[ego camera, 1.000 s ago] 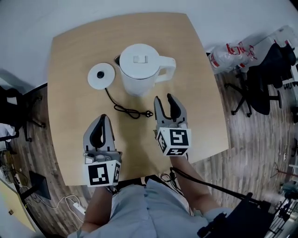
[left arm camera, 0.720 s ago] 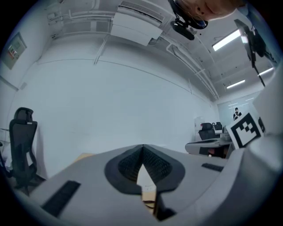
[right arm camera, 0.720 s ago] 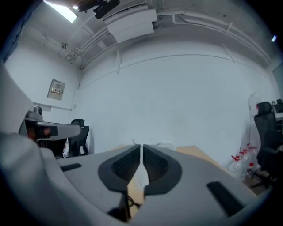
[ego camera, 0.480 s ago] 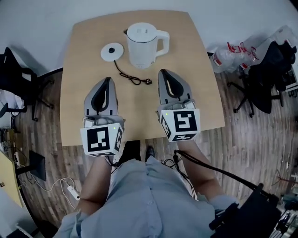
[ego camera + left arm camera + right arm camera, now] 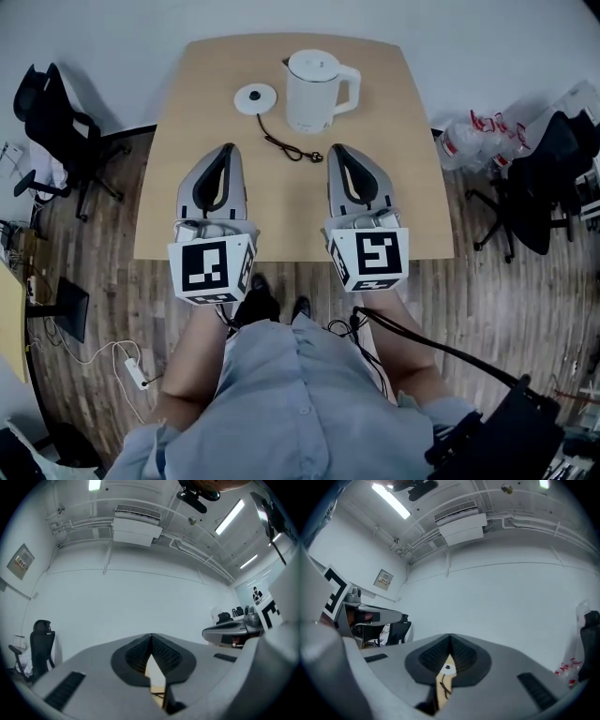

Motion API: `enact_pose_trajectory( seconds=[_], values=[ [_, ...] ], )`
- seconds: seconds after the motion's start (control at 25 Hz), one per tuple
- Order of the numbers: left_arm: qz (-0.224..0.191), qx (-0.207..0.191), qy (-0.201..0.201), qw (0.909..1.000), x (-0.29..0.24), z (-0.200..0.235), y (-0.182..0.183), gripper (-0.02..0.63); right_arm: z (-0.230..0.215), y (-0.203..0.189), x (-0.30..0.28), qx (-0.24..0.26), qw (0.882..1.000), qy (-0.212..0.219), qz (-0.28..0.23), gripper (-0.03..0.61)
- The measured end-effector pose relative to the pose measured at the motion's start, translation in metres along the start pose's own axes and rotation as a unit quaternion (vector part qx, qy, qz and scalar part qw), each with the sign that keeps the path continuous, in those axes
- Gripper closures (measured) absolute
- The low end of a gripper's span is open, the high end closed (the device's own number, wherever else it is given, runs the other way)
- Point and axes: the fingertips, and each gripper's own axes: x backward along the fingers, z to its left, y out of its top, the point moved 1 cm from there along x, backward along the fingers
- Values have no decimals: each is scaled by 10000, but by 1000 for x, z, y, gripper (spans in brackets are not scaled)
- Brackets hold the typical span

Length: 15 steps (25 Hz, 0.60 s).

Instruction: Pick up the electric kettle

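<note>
Where everything is set out, table (image 5: 281, 211): a light wooden top is seen from above in the head view, on a wood-plank floor.
Person (image 5: 300, 394): a pale blue shirt fills the bottom of the head view, with one gripper held out over the near half of the table by each hand.
Left gripper (image 5: 225, 148): it is pointed toward the far edge of the table. In the left gripper view (image 5: 151, 637) its jaws are pressed together at the tips, and nothing is clamped between them.
Right gripper (image 5: 339, 148): it is held parallel to the left one. In the right gripper view (image 5: 450, 637) its jaws are likewise closed tip to tip, with nothing caught between the pads.
Electric kettle (image 5: 314, 89): the white kettle is stood upright near the far edge of the table, lid closed, handle turned to the right. It is placed beyond both sets of fingertips, almost straight ahead of the right gripper and off to the right of the left one, well apart from both and touched by neither.
Kettle base (image 5: 255, 97): the white round disc is laid just to the left of the kettle, not under it.
Cord (image 5: 281, 145): a black lead is run from the base toward the grippers.
Plug (image 5: 315, 156): it is seen close beside the right gripper's tip.
</note>
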Motion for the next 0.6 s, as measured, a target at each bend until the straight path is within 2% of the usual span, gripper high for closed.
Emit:
enact_pose_trajectory(
  seconds=[0.28,0.6],
  values=[
    [50,84,111,9999,4,15,-4,614,11,4,-7,22,10000,48,24,577],
    [-112,49,-62,9999,42,64,1,614,79,14,-9,67,10000,-29,-10,578]
  ],
)
